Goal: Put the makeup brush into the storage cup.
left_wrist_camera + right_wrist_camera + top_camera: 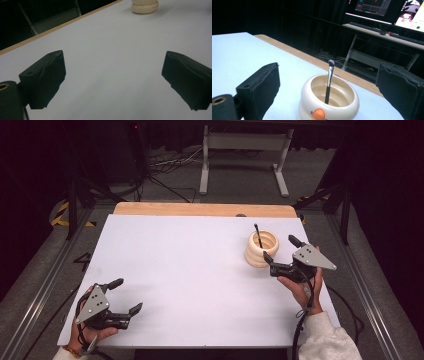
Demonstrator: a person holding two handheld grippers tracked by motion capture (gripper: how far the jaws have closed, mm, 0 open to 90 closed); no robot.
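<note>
Ribbed cream holder (329,100) with upright makeup brush (329,80), at table's (190,270) far right. Orange knob (319,114) seen from right gripper (280,254), spread; left gripper (125,296) spread too.

In the lower left of the high view, the person's left hand (82,332) held the left claw (126,296) low, its jaws spread wide apart and pointing toward the right of the frame. At the right, the right hand (300,287), a pale sleeve (327,340) behind it, held the right claw (280,251) with jaws likewise wide apart, pointing toward the upper left.
</note>
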